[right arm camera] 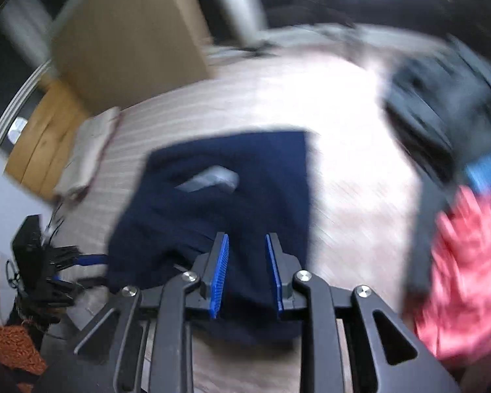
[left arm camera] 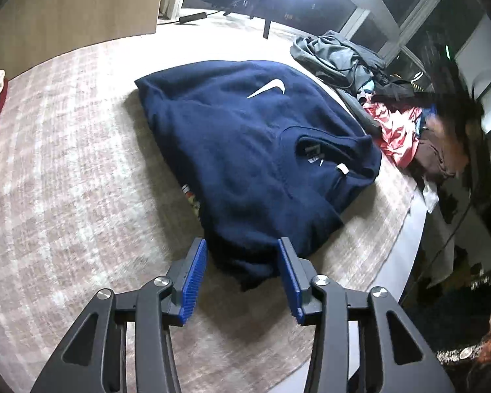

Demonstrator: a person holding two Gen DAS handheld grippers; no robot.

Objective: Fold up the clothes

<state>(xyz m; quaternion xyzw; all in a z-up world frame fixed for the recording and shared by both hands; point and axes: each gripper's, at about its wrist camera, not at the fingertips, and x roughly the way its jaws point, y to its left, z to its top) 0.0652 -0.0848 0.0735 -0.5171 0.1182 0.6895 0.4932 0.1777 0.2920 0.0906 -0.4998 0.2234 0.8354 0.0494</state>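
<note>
A folded navy sweatshirt [left arm camera: 245,150] with a white swoosh lies on the beige checked bed cover [left arm camera: 65,163]. My left gripper [left arm camera: 242,245] is open, its blue pads on either side of the sweatshirt's near corner, not closed on it. In the blurred right wrist view the same sweatshirt [right arm camera: 219,190] lies ahead, and my right gripper [right arm camera: 247,239] is open above its near edge. The left gripper also shows at the left edge of that view [right arm camera: 59,262].
A pile of unfolded clothes sits at the bed's right side: grey garments [left arm camera: 340,55], a pink one [left arm camera: 396,131] and brown ones [left arm camera: 438,154]. A folded light cloth [right arm camera: 88,150] lies at the left. A wooden headboard [left arm camera: 75,9] stands behind. The bed edge [left arm camera: 409,239] drops off at right.
</note>
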